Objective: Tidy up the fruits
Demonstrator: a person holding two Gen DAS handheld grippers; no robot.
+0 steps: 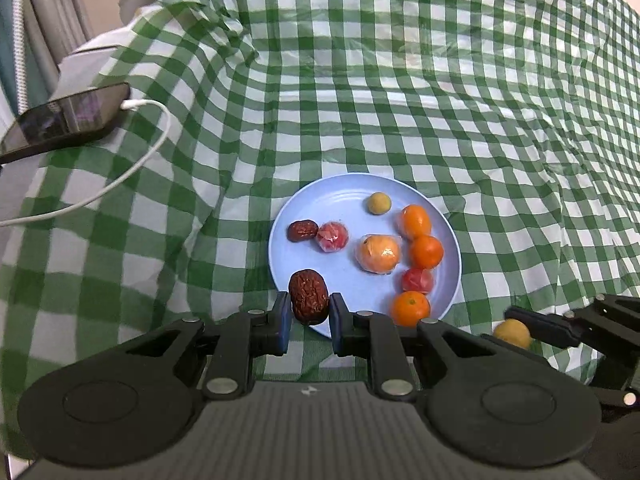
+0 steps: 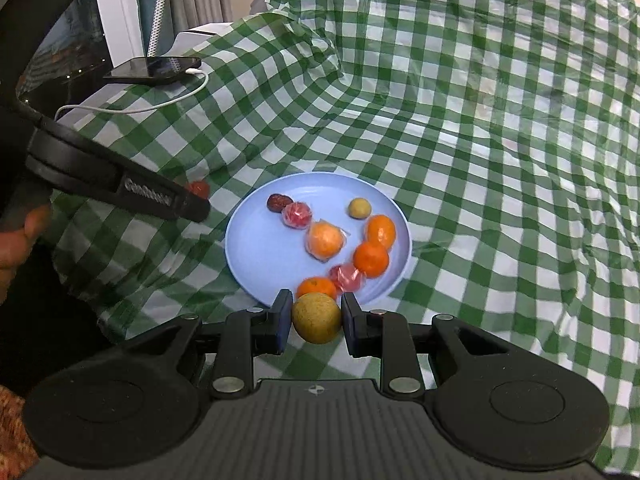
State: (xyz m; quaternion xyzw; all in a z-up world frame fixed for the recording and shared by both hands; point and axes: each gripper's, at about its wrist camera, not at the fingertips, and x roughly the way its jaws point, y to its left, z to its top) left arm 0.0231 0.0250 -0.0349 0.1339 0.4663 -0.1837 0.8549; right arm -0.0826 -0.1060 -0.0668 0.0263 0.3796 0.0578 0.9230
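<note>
Green-and-white checked cloth (image 1: 400, 100) drapes the whole surface, wrinkled around a pale blue plate (image 1: 352, 196). Left claw (image 1: 309, 316) tilts down over the plate's near rim, pinching a wrinkled dried date (image 1: 308, 297). Right claw (image 2: 315, 320) angles down just before the plate's near edge, clamped on a round yellow-brown fruit (image 2: 317, 318). On the plate lie three oranges, a wrapped orange, two wrapped red fruits, a small date and a yellowish ball. Far left of the plate sits a phone (image 1: 68, 118) on a white cable (image 1: 120, 176). From the right wrist, the left claw's side hides most of a red thing beside the plate.

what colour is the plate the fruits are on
Pale blue; the plate shows best in the right wrist view.
</note>
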